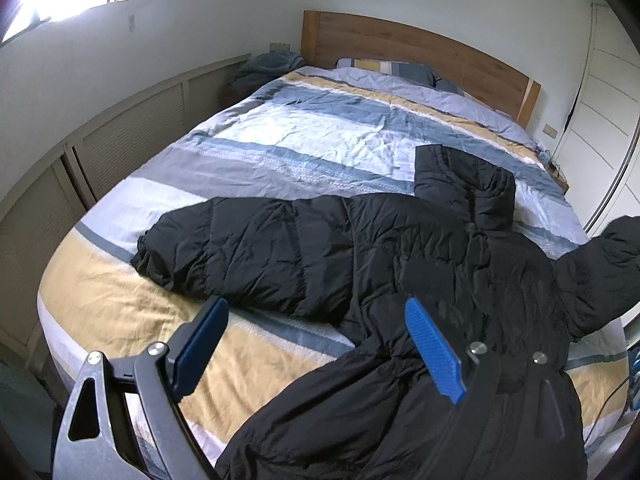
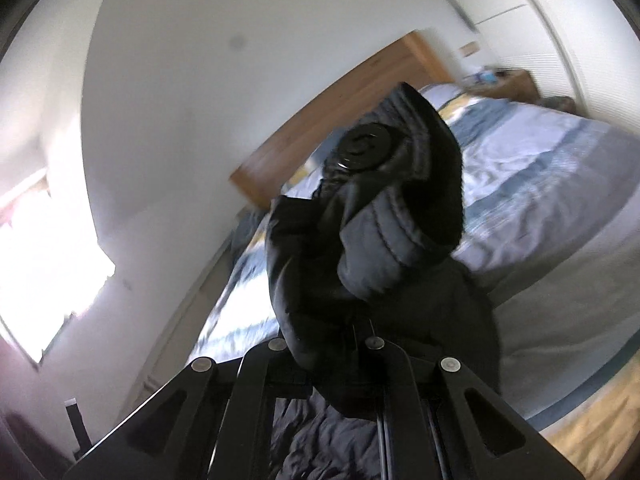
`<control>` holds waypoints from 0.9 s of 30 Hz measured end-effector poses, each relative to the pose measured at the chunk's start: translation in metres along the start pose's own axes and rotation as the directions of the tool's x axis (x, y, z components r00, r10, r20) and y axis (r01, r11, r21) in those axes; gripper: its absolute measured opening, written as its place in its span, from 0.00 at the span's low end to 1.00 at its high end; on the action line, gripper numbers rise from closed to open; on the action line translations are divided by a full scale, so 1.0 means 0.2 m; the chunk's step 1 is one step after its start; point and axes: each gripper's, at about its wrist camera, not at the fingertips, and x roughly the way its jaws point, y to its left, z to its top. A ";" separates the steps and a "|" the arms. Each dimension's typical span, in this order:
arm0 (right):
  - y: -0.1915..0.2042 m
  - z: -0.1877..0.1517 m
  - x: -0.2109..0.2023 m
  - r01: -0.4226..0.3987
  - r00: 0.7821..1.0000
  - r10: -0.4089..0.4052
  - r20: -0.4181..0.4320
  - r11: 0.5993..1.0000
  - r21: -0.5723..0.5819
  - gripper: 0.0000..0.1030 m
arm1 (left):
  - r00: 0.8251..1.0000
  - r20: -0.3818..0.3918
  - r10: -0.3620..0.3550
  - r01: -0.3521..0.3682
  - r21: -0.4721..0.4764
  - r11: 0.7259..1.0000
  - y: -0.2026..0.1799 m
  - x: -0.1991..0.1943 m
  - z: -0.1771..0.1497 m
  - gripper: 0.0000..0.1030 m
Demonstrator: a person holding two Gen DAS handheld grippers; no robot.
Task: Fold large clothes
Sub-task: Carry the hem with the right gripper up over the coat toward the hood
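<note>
A large black puffer jacket lies spread across the near half of the bed. One sleeve stretches to the left and the collar points toward the headboard. My left gripper is open and empty, hovering just above the jacket's lower body and the quilt. My right gripper is shut on the jacket's sleeve cuff and holds it lifted above the bed; a round snap button shows on the cuff. The fingertips are hidden by the fabric. The raised sleeve also shows at the right edge of the left wrist view.
The bed has a striped blue, grey, white and yellow quilt and a wooden headboard. A pillow lies at the head. Low cabinets line the left wall. A white wardrobe stands at the right.
</note>
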 end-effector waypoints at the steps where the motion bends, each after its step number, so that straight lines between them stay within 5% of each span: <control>1: 0.01 -0.03 0.02 -0.001 1.000 0.000 -0.019 1.000 -0.017 0.09 | 1.000 -0.006 -0.005 0.005 -0.007 1.000 0.02 0.00 -0.01 0.88; 11: 0.25 -0.48 0.35 0.019 0.966 -0.077 -0.247 0.973 -0.229 0.10 | 1.000 -0.020 0.009 -0.010 -0.023 1.000 0.15 -0.01 -0.10 0.88; 21: 0.36 -1.02 0.50 0.034 0.865 -0.226 -0.448 0.918 -0.395 0.14 | 1.000 -0.010 0.018 -0.018 -0.014 1.000 0.14 -0.03 -0.10 0.88; 27: 0.37 -1.10 0.43 0.020 0.841 -0.250 -0.479 0.900 -0.435 0.14 | 1.000 -0.006 0.013 -0.013 -0.010 1.000 0.12 -0.05 -0.11 0.88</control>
